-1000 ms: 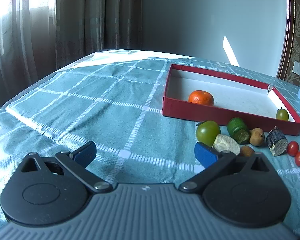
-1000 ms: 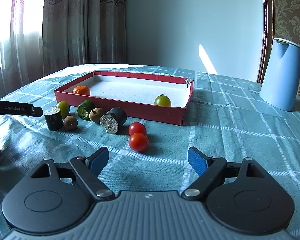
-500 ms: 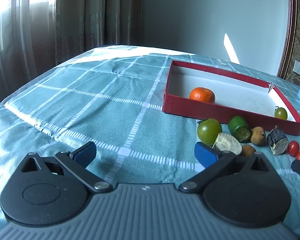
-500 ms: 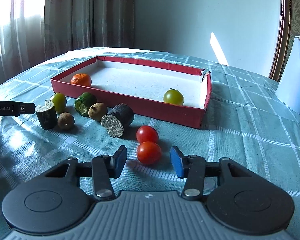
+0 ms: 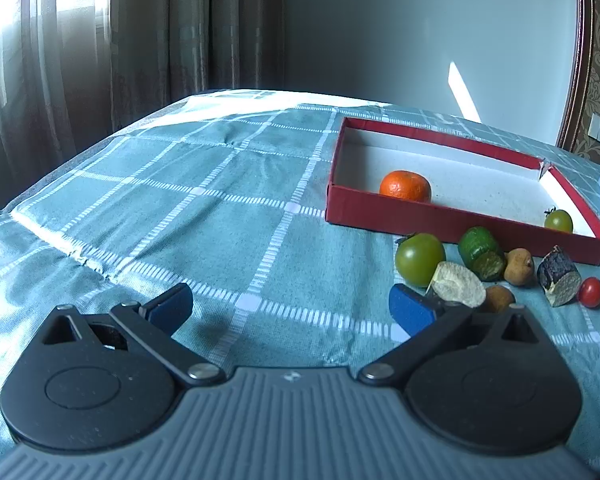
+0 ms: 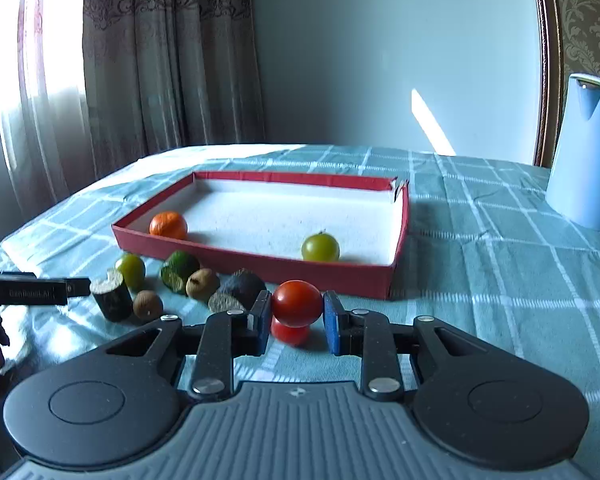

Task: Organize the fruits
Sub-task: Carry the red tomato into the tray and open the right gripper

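A red tray point(image 6: 332, 270) point(image 5: 440, 216) holds an orange mandarin point(image 6: 168, 225) point(image 5: 405, 186) and a green tomato point(image 6: 320, 247) point(image 5: 558, 220). My right gripper point(image 6: 297, 314) is shut on a red cherry tomato point(image 6: 297, 303), lifted above a second red tomato point(image 6: 290, 333) on the cloth. In front of the tray lie a green tomato point(image 5: 419, 258), a cut green fruit point(image 5: 481, 253), brown longans point(image 5: 519, 266), and dark cut pieces point(image 5: 559, 275). My left gripper point(image 5: 290, 308) is open and empty, left of the fruit pile.
A blue kettle point(image 6: 584, 152) stands at the right of the teal checked tablecloth point(image 5: 220, 208). Curtains and a window are at the left, a wall behind. The left gripper's side point(image 6: 32, 291) shows at the left edge of the right wrist view.
My right gripper closed on the nearer red tomato and raised it off the cloth. The left gripper stayed almost still and open.
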{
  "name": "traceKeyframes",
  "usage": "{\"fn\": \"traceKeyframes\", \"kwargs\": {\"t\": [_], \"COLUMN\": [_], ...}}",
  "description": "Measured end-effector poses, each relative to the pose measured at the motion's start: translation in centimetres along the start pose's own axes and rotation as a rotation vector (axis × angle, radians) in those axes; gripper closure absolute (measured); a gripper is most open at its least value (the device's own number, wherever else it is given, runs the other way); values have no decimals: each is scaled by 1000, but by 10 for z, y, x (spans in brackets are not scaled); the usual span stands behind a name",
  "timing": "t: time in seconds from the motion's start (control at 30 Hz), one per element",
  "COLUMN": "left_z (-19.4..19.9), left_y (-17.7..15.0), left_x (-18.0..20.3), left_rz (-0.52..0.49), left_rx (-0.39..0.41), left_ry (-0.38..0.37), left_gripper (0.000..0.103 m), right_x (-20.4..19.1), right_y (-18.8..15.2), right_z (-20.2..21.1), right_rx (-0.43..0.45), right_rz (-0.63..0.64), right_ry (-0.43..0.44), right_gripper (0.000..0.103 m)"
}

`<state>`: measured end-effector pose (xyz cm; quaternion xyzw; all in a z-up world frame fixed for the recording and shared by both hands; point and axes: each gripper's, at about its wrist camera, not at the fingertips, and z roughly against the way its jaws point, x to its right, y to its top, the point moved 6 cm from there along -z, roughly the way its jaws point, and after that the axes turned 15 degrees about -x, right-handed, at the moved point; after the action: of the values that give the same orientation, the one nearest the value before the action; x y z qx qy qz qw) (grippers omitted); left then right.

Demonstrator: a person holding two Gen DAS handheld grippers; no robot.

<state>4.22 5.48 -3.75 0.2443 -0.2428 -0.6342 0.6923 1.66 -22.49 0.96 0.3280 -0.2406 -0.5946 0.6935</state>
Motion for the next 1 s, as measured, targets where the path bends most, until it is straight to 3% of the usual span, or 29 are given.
{"fn": "traceKeyframes", "kwargs": {"t": [0.1, 0.23, 0.5, 1.0], "left_z": [0, 1, 0, 0], "left_y": [0, 0, 0, 0], "left_x": [1, 1, 1, -1], "left_rz": [-4, -3, -3, 12], "left_rx": [1, 5, 5, -5], "left_ry": [10, 20, 20, 10], "left_gripper": [0, 0, 0, 0], "right_x": [8, 22, 36, 49], "right_y": [23, 40, 38, 35], "right_z": [-5, -31, -81, -79], "right_rx": [33, 3, -89, -32], "right_rz": [-8, -42, -58, -116], "right_ry": [-26, -34, -70, -55], "right_gripper": [77, 77, 77, 74]}}
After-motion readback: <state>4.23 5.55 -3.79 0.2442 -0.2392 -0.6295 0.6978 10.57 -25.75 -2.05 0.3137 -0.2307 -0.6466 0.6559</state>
